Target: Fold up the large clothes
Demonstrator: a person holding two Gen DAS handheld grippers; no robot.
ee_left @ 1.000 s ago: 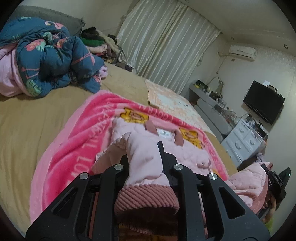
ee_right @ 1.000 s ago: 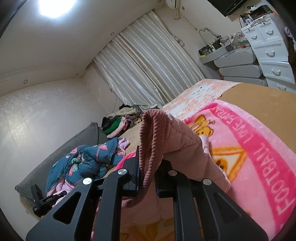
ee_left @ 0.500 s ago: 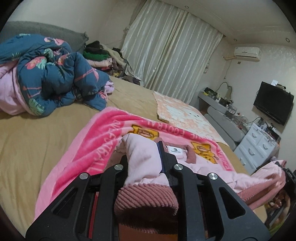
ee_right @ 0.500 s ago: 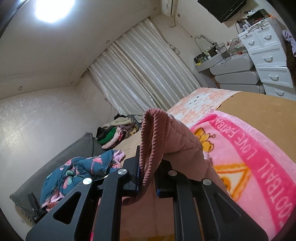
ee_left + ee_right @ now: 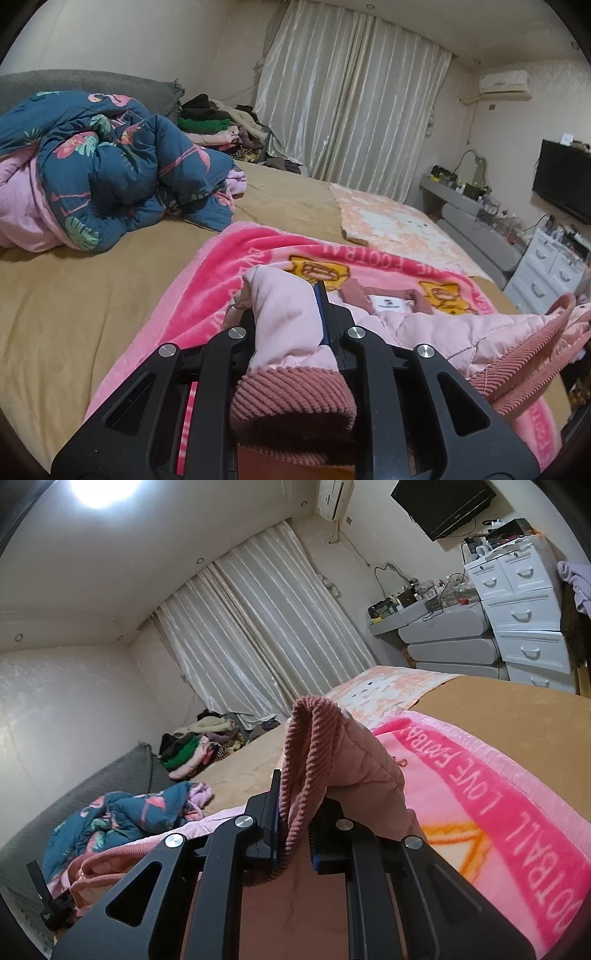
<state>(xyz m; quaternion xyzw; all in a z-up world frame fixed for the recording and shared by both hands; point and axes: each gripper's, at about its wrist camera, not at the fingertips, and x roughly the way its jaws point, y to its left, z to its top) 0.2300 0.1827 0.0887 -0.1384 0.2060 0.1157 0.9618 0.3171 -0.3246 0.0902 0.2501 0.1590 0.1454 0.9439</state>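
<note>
The left hand-held gripper [image 5: 291,317] is clamping a sleeve end of the pink quilted jacket [image 5: 424,325], with the ribbed dusty-rose cuff [image 5: 291,395] bunching on the near side of the closed jaws. The right hand-held gripper [image 5: 295,823] is likewise closed on the jacket, gripping a fold of ribbed trim [image 5: 306,746] that is standing upright between its jaws. The jacket is hanging between the two grippers and draping over the bright pink blanket [image 5: 221,273], which is lying flat on the bed [image 5: 74,295]; the jacket's collar and white label [image 5: 388,302] are facing up on the blanket. In the left wrist view, the jacket's other held part is showing at the right edge. A crumpled blue floral quilt [image 5: 110,173] is lying near the head of the bed, well apart from the jacket, and a peach patterned cloth [image 5: 388,225] is lying flat beyond the blanket.
</note>
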